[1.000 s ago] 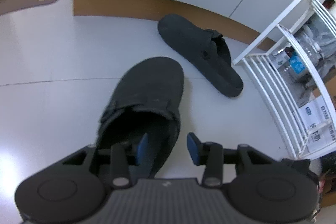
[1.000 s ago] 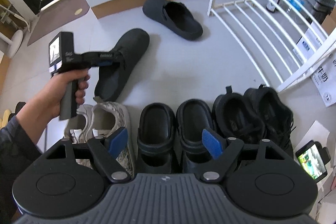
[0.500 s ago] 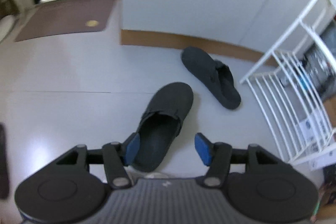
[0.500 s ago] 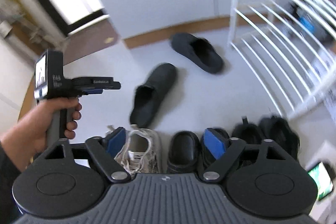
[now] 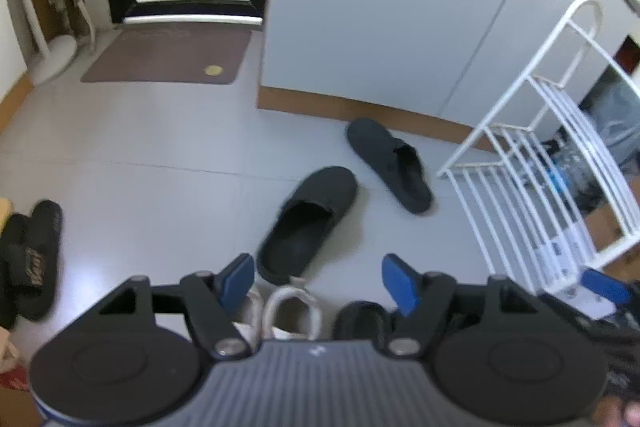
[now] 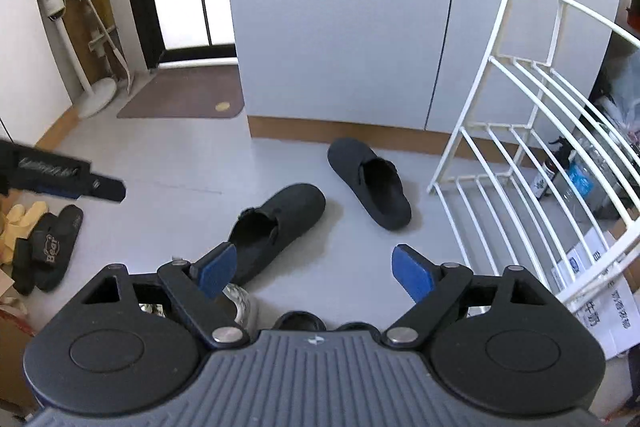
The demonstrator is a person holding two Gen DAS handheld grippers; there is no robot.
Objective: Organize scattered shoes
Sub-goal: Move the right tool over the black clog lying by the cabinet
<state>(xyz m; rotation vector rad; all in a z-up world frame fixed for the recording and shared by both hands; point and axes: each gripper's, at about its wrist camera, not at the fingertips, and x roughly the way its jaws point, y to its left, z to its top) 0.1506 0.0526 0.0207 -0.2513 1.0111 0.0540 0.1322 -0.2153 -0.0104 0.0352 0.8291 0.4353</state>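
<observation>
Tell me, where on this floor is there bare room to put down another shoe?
Widest free patch: pale floor between the brown doormat, the black sandals and the near dark clog. A smaller gap lies between the far dark clog and the white rack. The bottom edge is crowded with lined-up shoes.

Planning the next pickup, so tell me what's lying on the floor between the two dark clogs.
Nothing: bare grey floor separates the near clog from the far clog, which lies by the baseboard. Both wrist views show this.

The right hand-held gripper (image 6: 316,269) stood open and empty above the floor (image 6: 168,163); two dark slippers (image 6: 280,227) lay apart near a white rack (image 6: 520,163).
</observation>
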